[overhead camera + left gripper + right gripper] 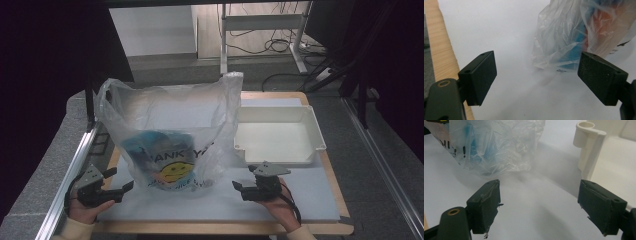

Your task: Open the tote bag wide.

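A clear plastic bag (170, 125) with a yellow smiley and black lettering stands upright in the middle of the white mat, its mouth open at the top. Blue and orange items show through its lower part (579, 32). My left gripper (120, 180) rests at the bag's lower left, pointing toward it, open with nothing between its jaws (536, 72). On the bag's lower right side, my right gripper (243, 177) also stands open and empty (539, 197), a short way off the bag's crumpled corner (499, 147).
A shallow white tray (310, 127) sits at the back right of the table, its near corner (591, 150) just beyond my right gripper. The wooden table edge (439, 50) runs along the left. A metal rail (70, 170) borders the table's left side.
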`<state>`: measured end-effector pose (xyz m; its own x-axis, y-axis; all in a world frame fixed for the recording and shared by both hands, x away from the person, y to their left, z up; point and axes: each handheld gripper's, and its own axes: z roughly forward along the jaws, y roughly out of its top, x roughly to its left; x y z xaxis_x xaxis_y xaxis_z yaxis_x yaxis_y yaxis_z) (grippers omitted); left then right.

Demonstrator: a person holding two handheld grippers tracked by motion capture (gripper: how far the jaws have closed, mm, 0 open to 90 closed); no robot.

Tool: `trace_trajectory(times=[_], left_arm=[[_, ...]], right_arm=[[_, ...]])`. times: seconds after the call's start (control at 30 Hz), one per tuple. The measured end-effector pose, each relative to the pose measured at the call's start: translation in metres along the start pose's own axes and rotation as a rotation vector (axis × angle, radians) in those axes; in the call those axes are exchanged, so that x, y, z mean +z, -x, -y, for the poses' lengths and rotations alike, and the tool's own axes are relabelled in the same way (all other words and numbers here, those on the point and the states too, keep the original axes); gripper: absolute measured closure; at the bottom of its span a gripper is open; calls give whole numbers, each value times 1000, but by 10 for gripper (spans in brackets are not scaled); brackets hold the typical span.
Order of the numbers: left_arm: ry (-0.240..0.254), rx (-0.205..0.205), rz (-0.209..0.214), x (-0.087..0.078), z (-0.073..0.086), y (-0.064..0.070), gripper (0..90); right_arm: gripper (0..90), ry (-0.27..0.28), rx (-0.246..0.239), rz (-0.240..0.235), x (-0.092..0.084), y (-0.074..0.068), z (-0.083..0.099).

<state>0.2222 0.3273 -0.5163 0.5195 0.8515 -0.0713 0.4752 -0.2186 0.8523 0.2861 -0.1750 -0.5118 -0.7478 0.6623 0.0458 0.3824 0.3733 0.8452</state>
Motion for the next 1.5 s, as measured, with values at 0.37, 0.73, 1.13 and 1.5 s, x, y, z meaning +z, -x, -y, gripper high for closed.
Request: trace_trajectory(times=[0.37, 0.73, 1.13, 1.5], left_arm=[[14, -11, -4, -7, 0, 2, 154], [29, -18, 3, -11, -3, 7, 153], [114, -8, 29, -38, -36, 13, 164], [174, 10, 40, -57, -68, 22, 173]], right_arm=[[184, 7, -1, 17, -2, 0, -1], [188, 8, 11, 23, -2, 2, -3], [225, 45, 13, 19, -15, 6, -13], [234, 38, 7, 19, -18, 5, -18]])
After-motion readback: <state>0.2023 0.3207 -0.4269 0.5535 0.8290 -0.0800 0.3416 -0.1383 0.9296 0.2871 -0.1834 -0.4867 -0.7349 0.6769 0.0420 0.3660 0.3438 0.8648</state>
